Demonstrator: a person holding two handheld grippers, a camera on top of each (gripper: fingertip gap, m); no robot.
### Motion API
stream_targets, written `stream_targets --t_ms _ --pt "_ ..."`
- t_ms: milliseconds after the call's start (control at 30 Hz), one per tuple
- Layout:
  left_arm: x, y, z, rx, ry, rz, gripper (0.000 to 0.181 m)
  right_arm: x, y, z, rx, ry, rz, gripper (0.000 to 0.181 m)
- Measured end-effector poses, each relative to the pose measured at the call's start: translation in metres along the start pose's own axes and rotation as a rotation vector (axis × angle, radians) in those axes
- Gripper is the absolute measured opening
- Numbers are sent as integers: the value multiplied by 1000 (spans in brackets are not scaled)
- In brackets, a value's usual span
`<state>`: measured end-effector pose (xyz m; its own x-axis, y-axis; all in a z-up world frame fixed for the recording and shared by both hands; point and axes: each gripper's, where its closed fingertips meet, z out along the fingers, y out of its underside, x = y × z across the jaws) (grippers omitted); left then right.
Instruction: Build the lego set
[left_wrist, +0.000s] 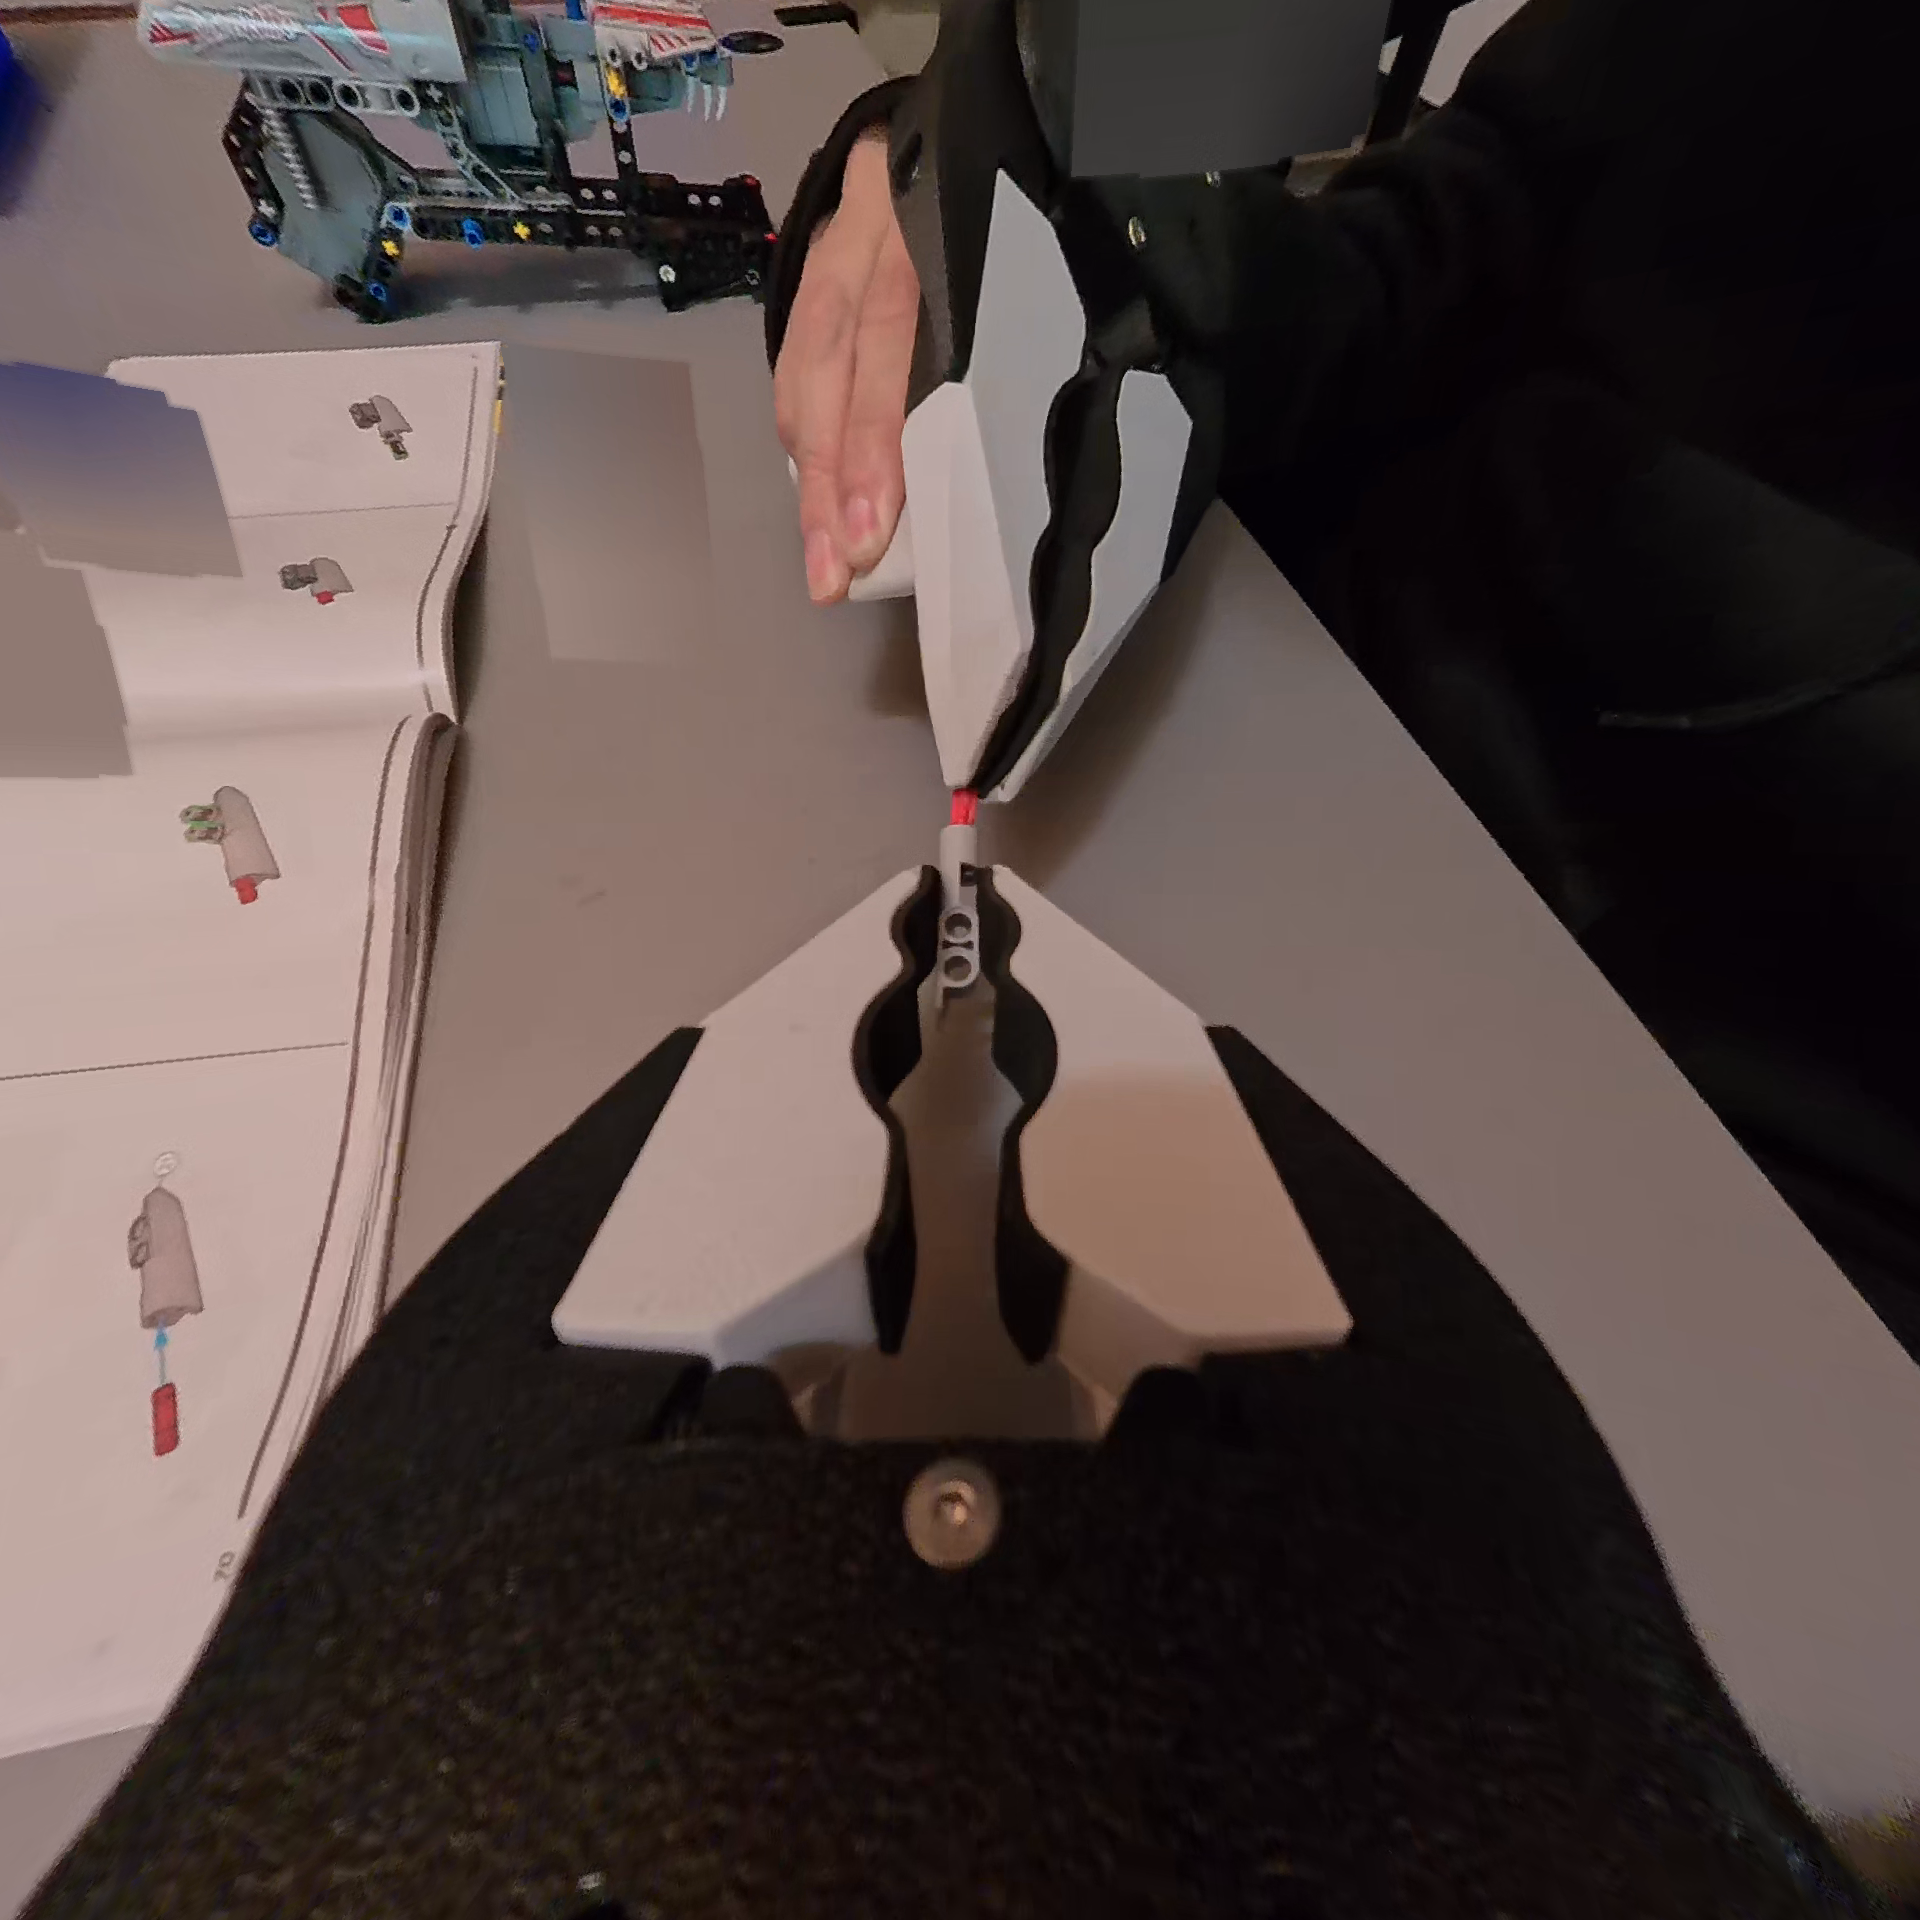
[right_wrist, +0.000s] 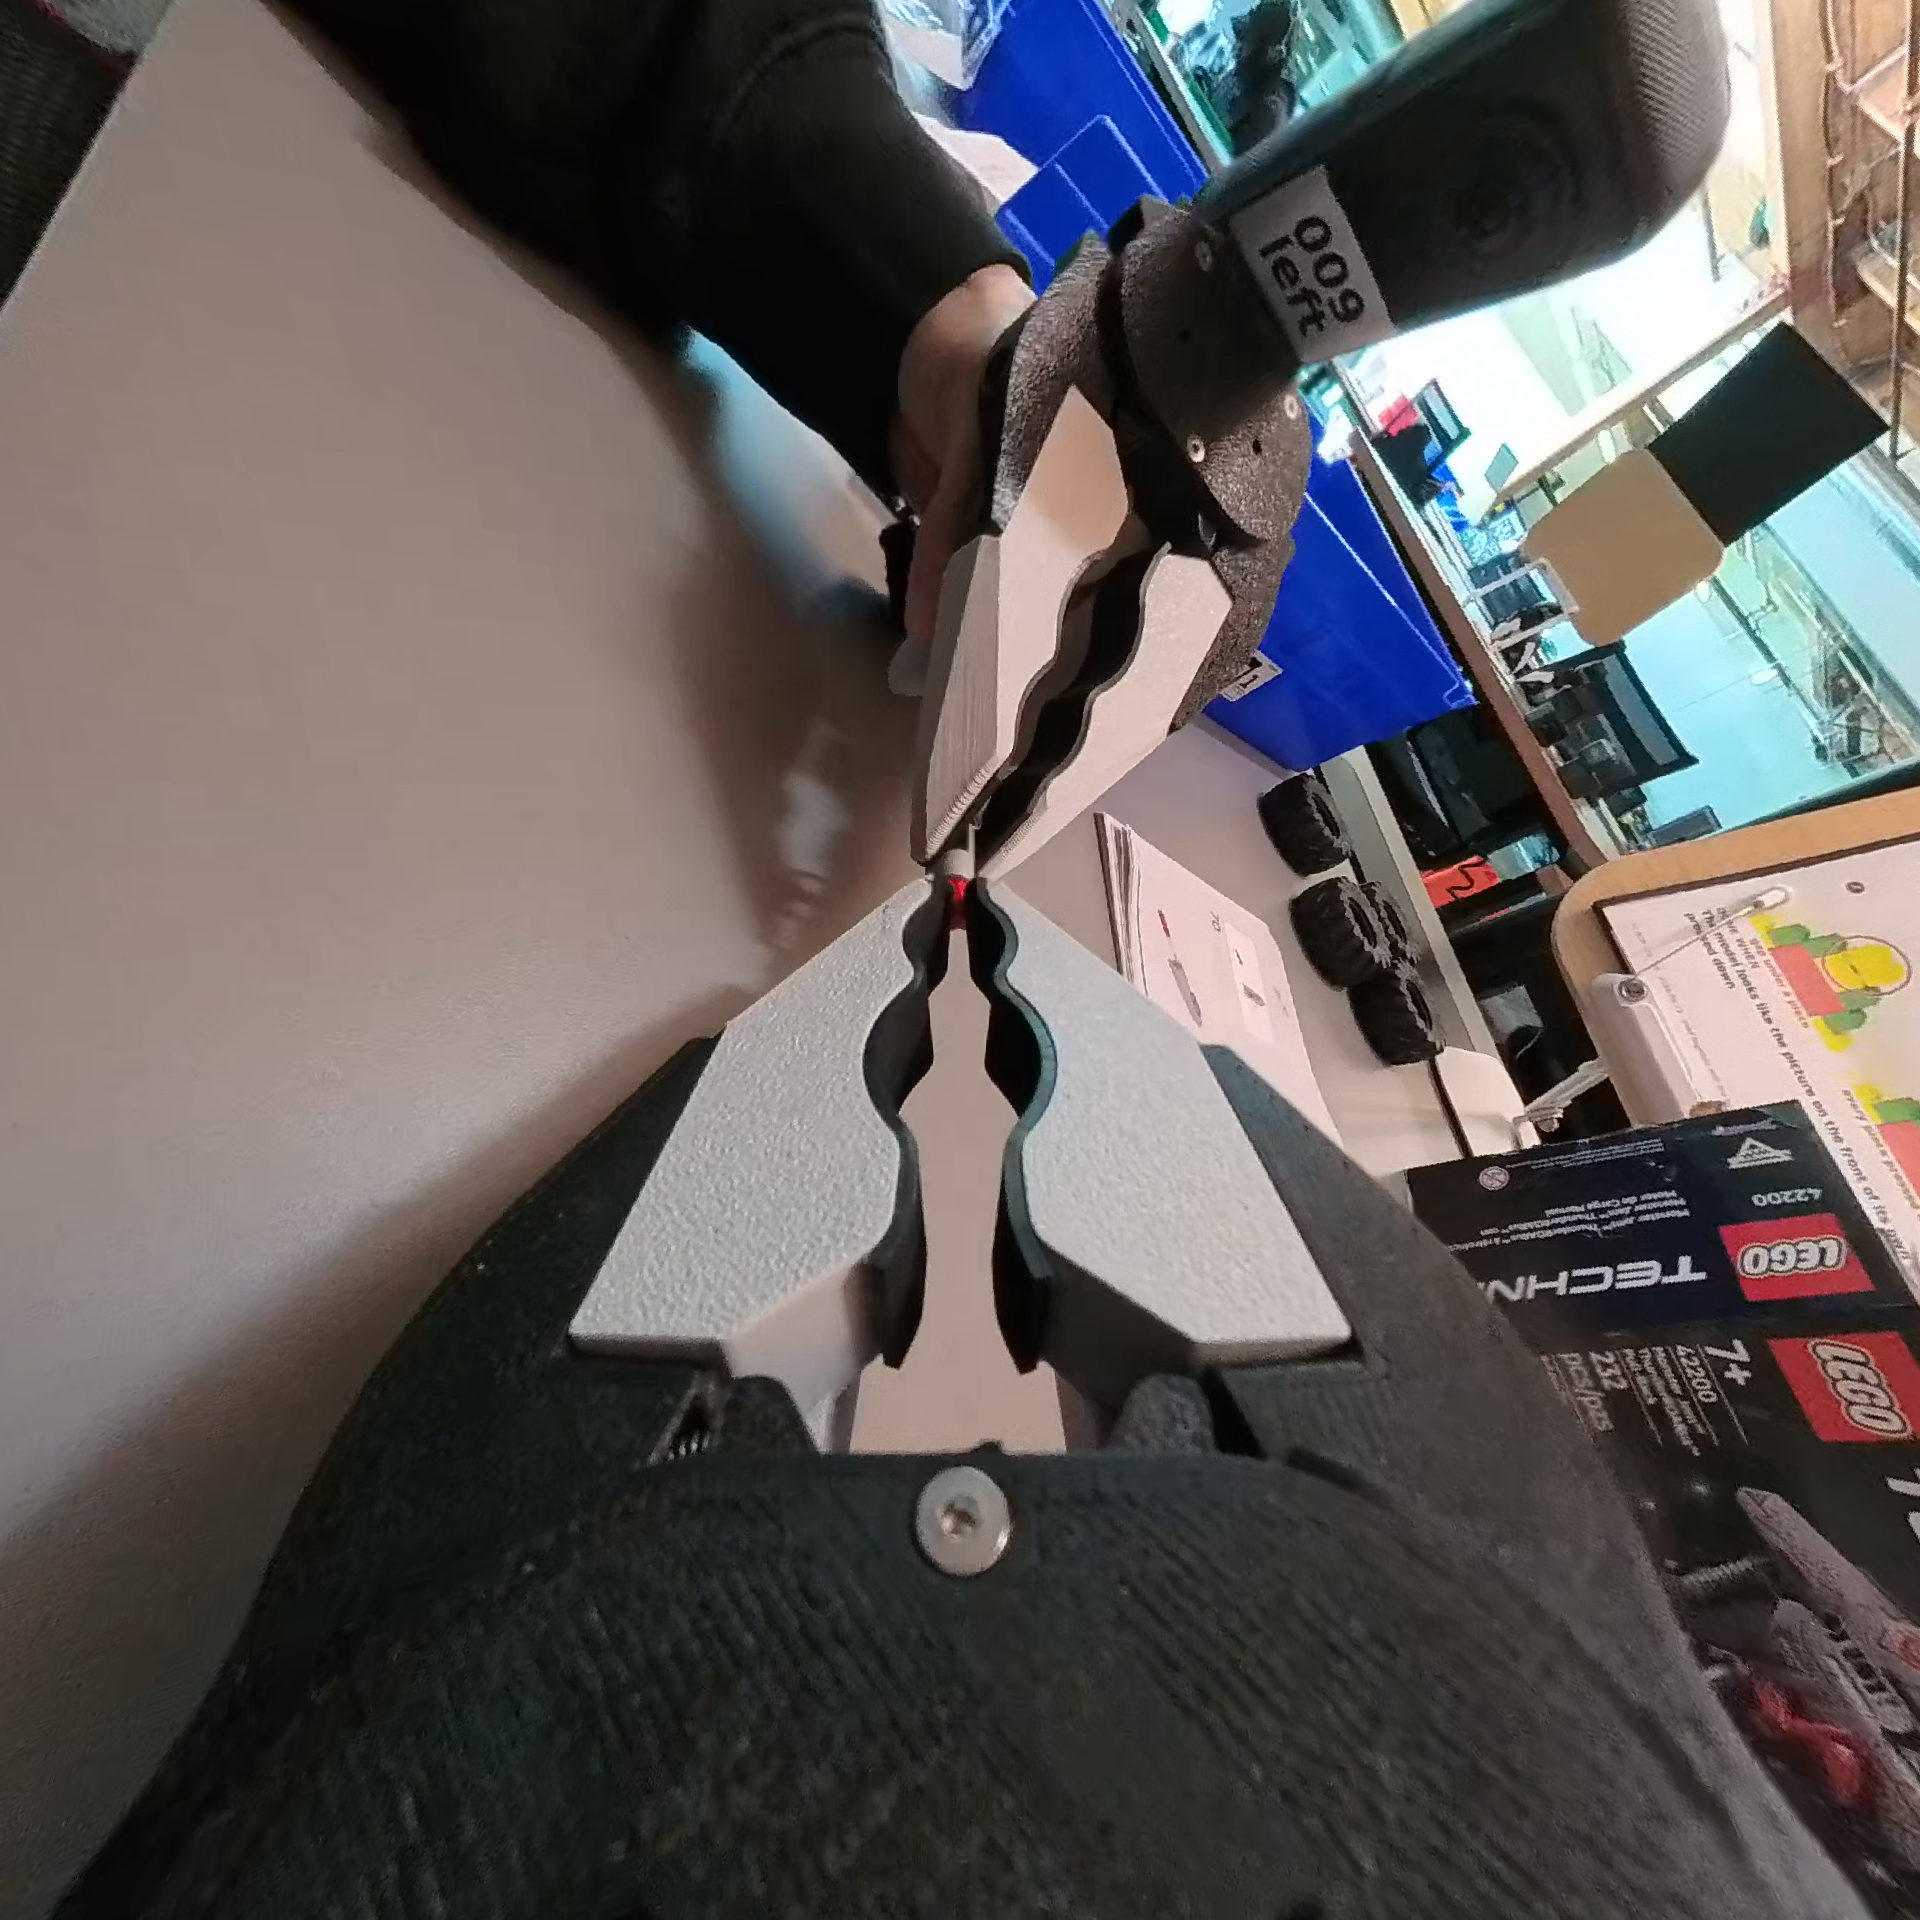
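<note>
My left tool (left_wrist: 958, 883) camera looks close along its fingers, down over the table (left_wrist: 644, 790). My right tool (right_wrist: 957, 914) camera faces it tip to tip, tilted toward the room. Both share the small grey piece (left_wrist: 957, 925) between them.

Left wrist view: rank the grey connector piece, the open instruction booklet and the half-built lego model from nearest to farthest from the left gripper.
1. Grey connector piece: held between the left gripper jaws at their tips, dead centre.
2. Open instruction booklet: flat on the table to the left, alongside the gripper.
3. Half-built lego model: at the far upper left, beyond the booklet.
</note>
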<state>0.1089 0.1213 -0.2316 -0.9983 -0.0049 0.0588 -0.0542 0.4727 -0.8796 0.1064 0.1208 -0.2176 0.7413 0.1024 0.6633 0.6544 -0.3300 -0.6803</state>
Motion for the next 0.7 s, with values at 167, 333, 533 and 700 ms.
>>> stream_targets --t_ms 167,333,533,700 --pt "-14 0 3 -27 -137 86 4 9 12 -1 -18 25 108 3" --pt "-19 1 5 -48 -210 159 4 12 21 1 -57 17 190 18" --pt "-22 -1 4 -38 -242 196 4 10 20 0 -50 -6 203 3" --pt "-22 0 4 -47 -255 226 4 9 21 0 -53 -11 204 3"
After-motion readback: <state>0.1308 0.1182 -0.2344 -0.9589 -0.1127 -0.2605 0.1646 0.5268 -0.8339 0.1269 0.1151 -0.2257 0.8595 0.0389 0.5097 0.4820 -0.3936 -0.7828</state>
